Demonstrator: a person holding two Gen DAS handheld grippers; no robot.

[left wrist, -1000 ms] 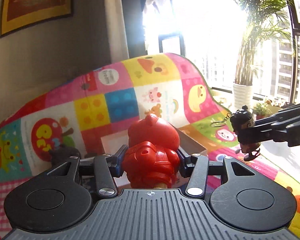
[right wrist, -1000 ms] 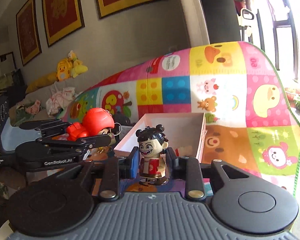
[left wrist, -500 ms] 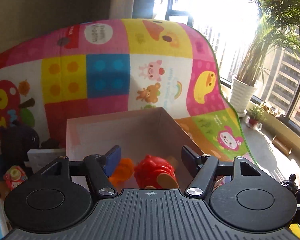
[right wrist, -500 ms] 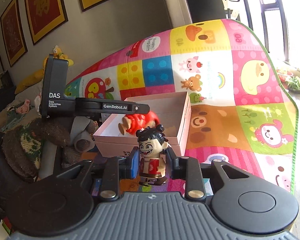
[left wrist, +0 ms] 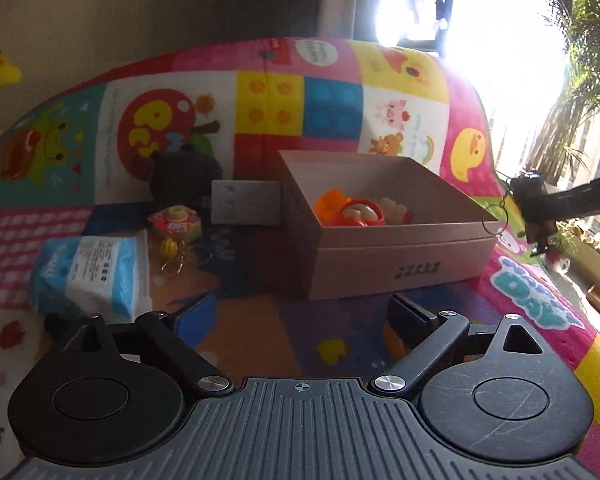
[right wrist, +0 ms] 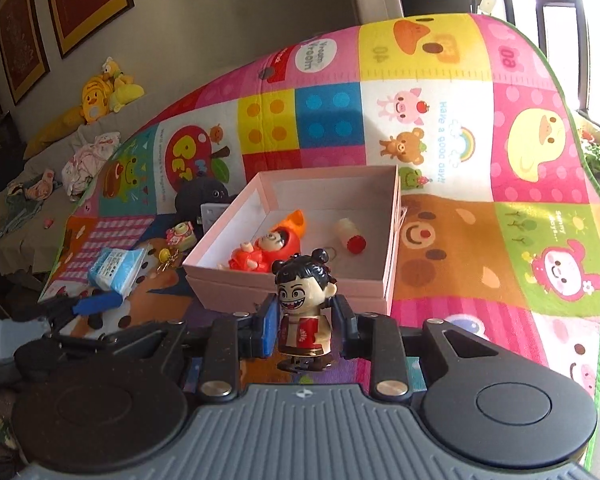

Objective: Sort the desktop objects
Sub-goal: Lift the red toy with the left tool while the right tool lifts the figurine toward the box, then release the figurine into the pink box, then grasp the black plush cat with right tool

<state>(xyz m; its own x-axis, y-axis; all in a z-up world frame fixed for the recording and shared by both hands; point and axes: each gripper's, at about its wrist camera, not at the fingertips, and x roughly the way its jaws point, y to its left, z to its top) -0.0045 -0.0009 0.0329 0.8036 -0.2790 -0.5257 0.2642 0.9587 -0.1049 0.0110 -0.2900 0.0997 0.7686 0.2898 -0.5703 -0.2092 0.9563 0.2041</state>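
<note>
A red toy figure (left wrist: 360, 214) lies on its side in the open pink box (left wrist: 400, 236), beside an orange piece (left wrist: 330, 204). My left gripper (left wrist: 304, 316) hangs in front of the box, its jaws opening with nothing between them. My right gripper (right wrist: 304, 320) is shut on a black-haired grinning figure (right wrist: 302, 292), held upright just before the box's (right wrist: 228, 284) near wall. From the right wrist, the red figure (right wrist: 266, 250) and a small red-capped cylinder (right wrist: 350, 236) show inside. The left gripper's blue pad (right wrist: 96, 304) appears at lower left.
Left of the box, a blue tissue pack (left wrist: 92, 276), a small pink-and-yellow toy (left wrist: 176, 220), a yellow keychain (left wrist: 170, 248), a grey card (left wrist: 246, 208) and a black plush (left wrist: 184, 176) lie on the colourful play mat (right wrist: 480, 240). A sofa with plush toys (right wrist: 100, 96) stands behind.
My left gripper let go of the red figure, which now lies in the box, then pulled back with its jaws spreading wider. My right gripper carried the black-haired figure closer to the box.
</note>
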